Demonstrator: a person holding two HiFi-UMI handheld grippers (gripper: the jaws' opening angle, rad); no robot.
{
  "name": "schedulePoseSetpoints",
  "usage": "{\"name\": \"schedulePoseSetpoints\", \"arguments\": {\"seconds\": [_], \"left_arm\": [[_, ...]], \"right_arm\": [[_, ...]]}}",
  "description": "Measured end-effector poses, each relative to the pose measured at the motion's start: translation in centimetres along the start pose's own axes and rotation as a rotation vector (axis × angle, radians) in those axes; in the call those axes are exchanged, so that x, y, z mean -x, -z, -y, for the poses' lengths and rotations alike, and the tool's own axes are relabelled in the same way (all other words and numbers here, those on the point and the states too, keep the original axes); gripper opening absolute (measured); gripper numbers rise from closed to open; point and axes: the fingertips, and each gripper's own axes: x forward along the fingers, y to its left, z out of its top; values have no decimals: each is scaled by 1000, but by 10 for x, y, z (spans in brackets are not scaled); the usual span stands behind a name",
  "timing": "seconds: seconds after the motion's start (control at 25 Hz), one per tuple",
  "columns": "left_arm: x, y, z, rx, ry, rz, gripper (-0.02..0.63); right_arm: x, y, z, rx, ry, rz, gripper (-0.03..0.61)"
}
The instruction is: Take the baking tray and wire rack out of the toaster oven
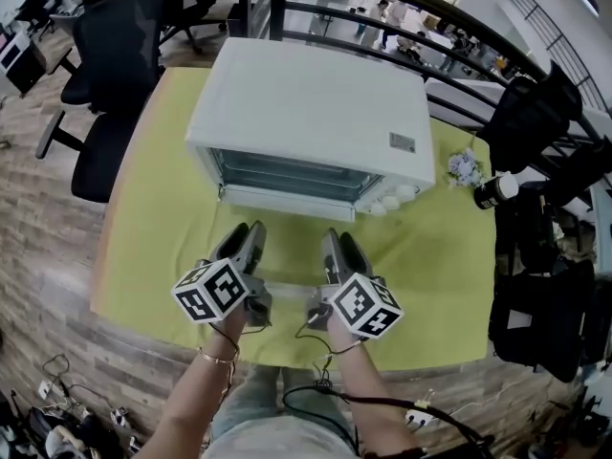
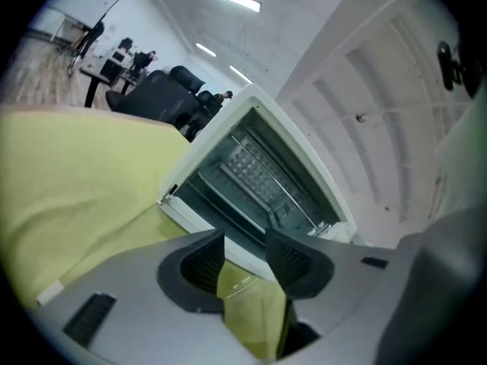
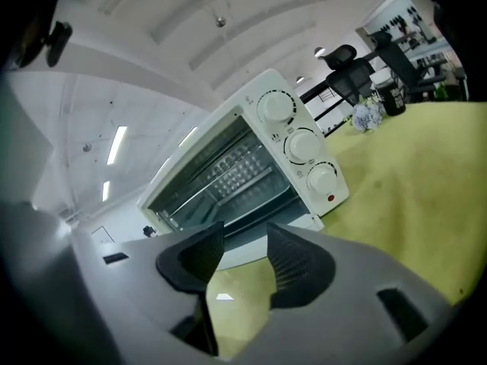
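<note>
A white toaster oven (image 1: 316,103) stands on a yellow-green tablecloth (image 1: 153,247), with its door (image 1: 287,202) folded down toward me. Inside, thin bars of the wire rack (image 2: 262,175) (image 3: 221,177) cross the cavity; I cannot make out a baking tray apart from the dimpled metal behind them. My left gripper (image 1: 251,229) (image 2: 245,238) hovers just short of the door's left half, jaws open and empty. My right gripper (image 1: 333,237) (image 3: 245,230) is level with it by the door's right half, also open with nothing between the pads. Three knobs (image 3: 303,144) sit on the oven's right.
A black office chair (image 1: 115,84) stands left of the table. A dark bottle (image 1: 495,191) and a small bunch of flowers (image 1: 465,167) sit at the table's right edge, with black bags (image 1: 535,304) beyond. A railing (image 1: 382,17) runs behind the oven.
</note>
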Motion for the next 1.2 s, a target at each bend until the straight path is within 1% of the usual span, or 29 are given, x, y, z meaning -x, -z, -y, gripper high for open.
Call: {"name": "schedulePoseSetpoints", "arguments": {"seconds": [0.08, 0.2, 0.32, 0.4, 0.6, 0.72, 0.8, 1.04, 1.2], "left_arm": [[-7, -2, -3, 72, 13, 15, 158], [-19, -4, -3, 117, 24, 22, 166], [-33, -6, 9, 226, 91, 25, 174], [-41, -12, 10, 281, 115, 41, 200], [-54, -23, -4, 344, 106, 70, 207], [-61, -28, -17, 372, 79, 93, 207], [-66, -29, -23, 380, 65, 93, 207], [-78, -35, -35, 348, 28, 74, 206], [-86, -40, -40, 350, 16, 73, 206]], "right_arm": [[-6, -3, 4, -76, 0, 24, 179], [-15, -7, 9, -162, -3, 46, 179], [-25, -11, 12, -231, -20, 59, 178], [-30, -14, 13, -257, -25, 68, 176], [-42, -18, 21, -305, 2, 100, 167], [-51, -19, 25, -344, 21, 118, 161], [-58, -20, 25, -364, 25, 122, 160], [-75, -19, 28, -402, 31, 120, 155], [-80, -21, 37, -427, 41, 128, 155]]}}
